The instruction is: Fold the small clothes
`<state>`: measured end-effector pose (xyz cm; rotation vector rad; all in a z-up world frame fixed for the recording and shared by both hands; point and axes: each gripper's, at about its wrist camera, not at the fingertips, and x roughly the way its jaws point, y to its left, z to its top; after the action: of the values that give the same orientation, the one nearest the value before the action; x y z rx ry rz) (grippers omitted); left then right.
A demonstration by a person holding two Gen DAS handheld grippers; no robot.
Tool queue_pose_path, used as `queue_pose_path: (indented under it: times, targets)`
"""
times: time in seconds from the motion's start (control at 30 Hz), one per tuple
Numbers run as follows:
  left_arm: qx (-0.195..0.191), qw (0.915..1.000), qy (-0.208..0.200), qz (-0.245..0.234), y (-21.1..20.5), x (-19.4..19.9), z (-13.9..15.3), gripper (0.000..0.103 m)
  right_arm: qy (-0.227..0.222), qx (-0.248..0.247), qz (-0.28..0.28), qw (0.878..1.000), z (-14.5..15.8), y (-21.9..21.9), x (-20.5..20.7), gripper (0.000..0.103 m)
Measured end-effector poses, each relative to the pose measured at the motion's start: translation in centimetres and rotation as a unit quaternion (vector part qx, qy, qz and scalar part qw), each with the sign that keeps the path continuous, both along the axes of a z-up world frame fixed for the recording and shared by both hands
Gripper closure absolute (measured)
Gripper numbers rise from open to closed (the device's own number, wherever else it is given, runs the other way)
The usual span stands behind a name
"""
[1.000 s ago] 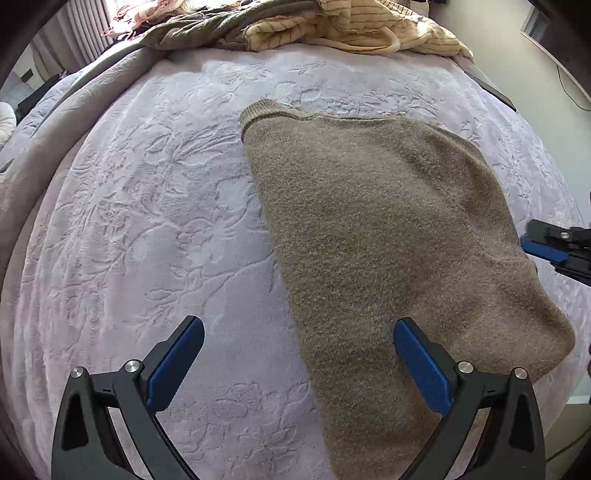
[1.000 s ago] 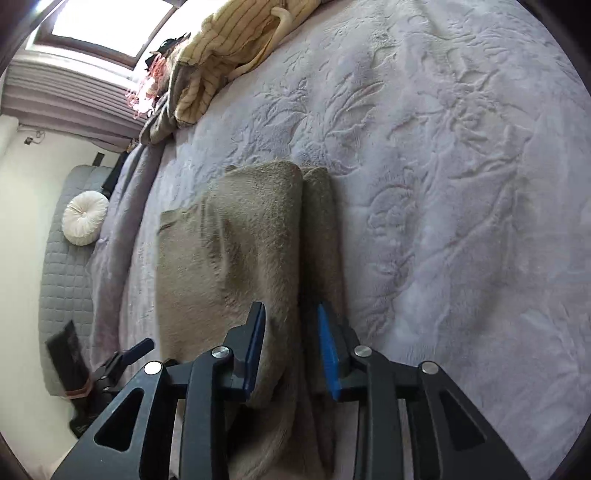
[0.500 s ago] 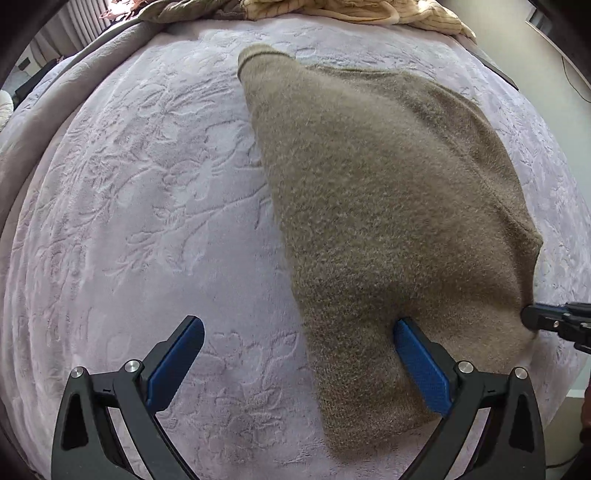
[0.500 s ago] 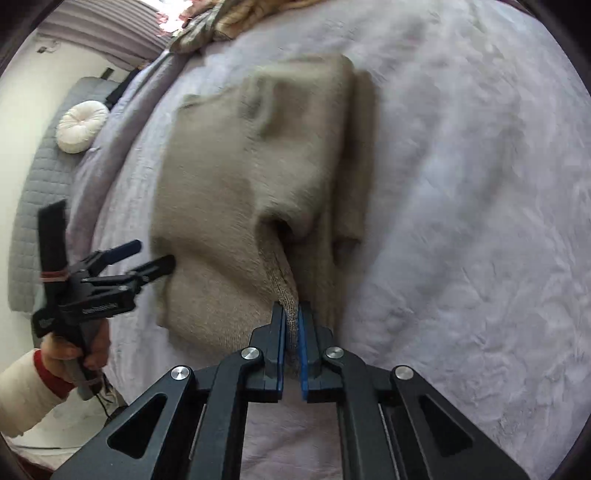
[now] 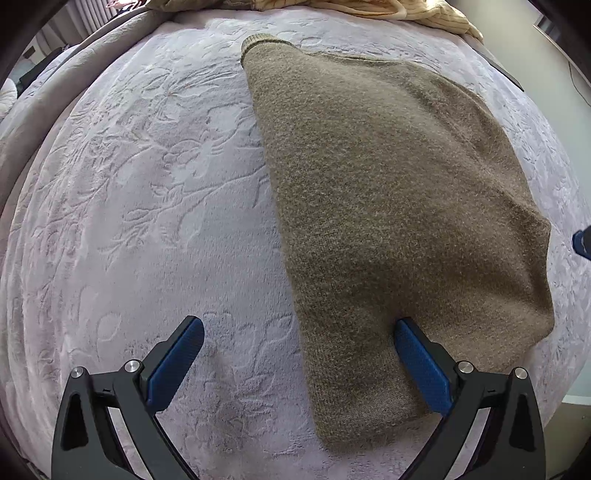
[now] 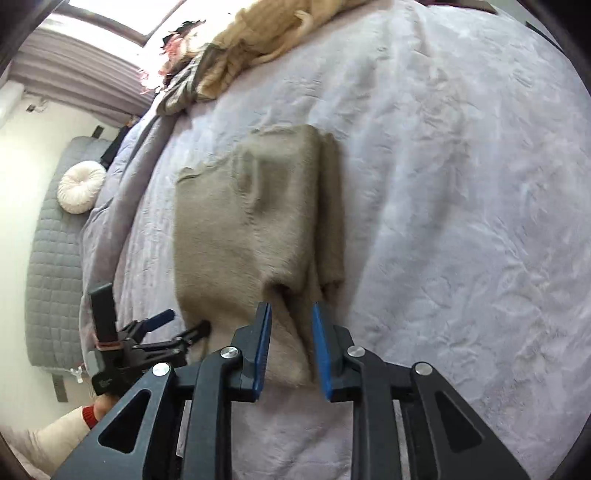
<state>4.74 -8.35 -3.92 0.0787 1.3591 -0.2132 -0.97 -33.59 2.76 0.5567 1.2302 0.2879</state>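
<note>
A folded olive-brown knit sweater (image 5: pixel 388 206) lies on the pale lilac embossed bedspread (image 5: pixel 147 206); it also shows in the right wrist view (image 6: pixel 251 229). My left gripper (image 5: pixel 299 354) is open wide over the sweater's near left edge, one finger on the spread, the other over the knit. It also shows in the right wrist view (image 6: pixel 177 325). My right gripper (image 6: pixel 290 332) is open, jaws a small way apart, straddling a raised fold at the sweater's near edge without pinching it. Its blue tip (image 5: pixel 581 243) shows at the right edge of the left wrist view.
A heap of clothes, cream striped (image 5: pixel 369 7) and olive, lies at the far end of the bed (image 6: pixel 258 40). A grey quilted headboard (image 6: pixel 48 258) and a round white cushion (image 6: pixel 81 186) stand to the left. A wall lies past the bed's right edge (image 5: pixel 554 92).
My right gripper was shut on the sweater's edge half a second ago and has opened, letting the knit go. The left gripper has stayed open over the near edge.
</note>
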Motion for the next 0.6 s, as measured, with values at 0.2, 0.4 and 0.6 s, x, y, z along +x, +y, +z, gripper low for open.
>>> queue_pose_path:
  times: [0.2,0.4,0.6]
  targets:
    - [-0.001,1.0,0.001,0.004,0.6,-0.4,0.1,0.0,0.004,-0.047,0.068,0.997,-2.2,5.3,4.4,0.08]
    - [0.003,1.0,0.002,0.0,0.1,0.1,-0.3,0.0,0.026,-0.053,0.046,0.997,-4.9,4.0,4.0,0.094]
    - [0.007,1.0,0.002,0.0,0.1,0.4,0.1,0.0,0.03,-0.04,0.036,0.998,-3.9,2.7,2.6,0.085]
